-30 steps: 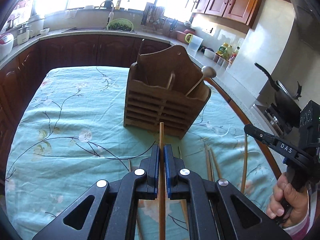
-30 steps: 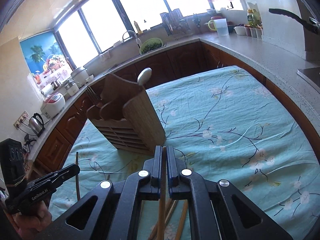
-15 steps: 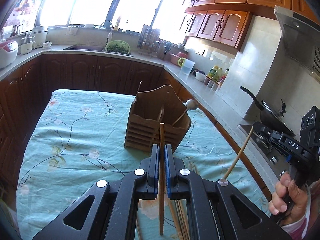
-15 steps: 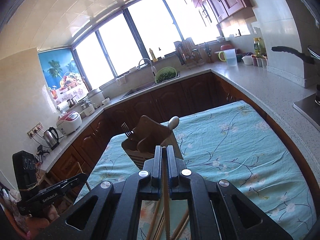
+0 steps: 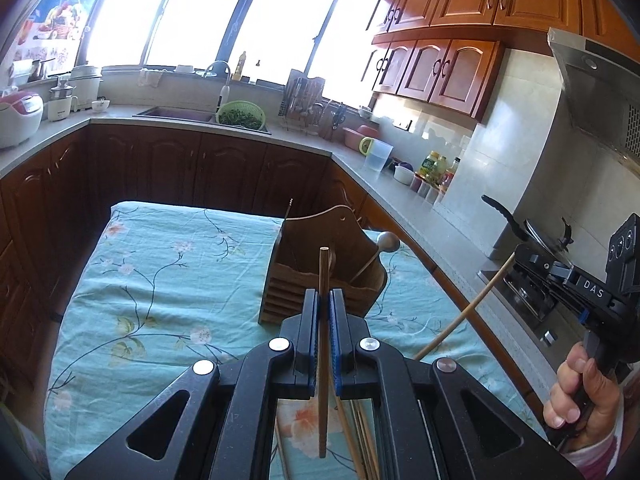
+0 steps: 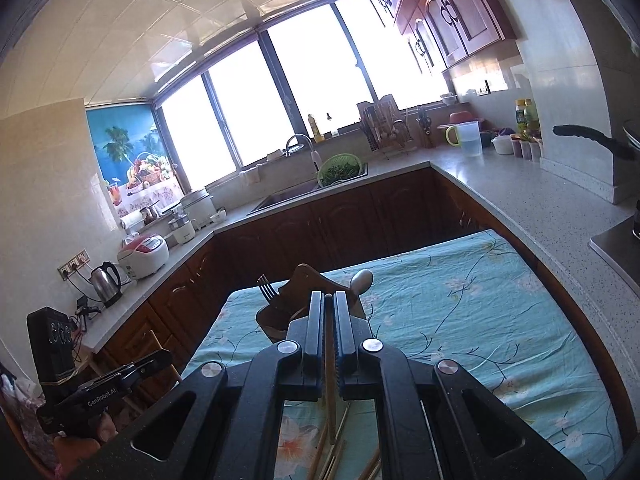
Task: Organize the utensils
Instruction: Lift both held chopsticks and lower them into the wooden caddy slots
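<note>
Holding one chopstick in each tool now: your left tool [image 5: 324, 334] is pinched tight on a dark chopstick [image 5: 323, 360], your right tool [image 6: 329, 338] on a paler one [image 6: 330, 396]. Both have come up off the bench [image 5: 160, 280] since a second ago, so the sticks hang clear of the flowery cloth instead of lying on it. A few loose chopsticks [image 6: 332, 460] are left on the cloth right below. Further out stands the wooden utensil holder [image 5: 320, 276], fork [image 6: 267, 290] and spoon [image 5: 386, 245] already in it. Looks like the pickup's done and dropping them in is next.
</note>
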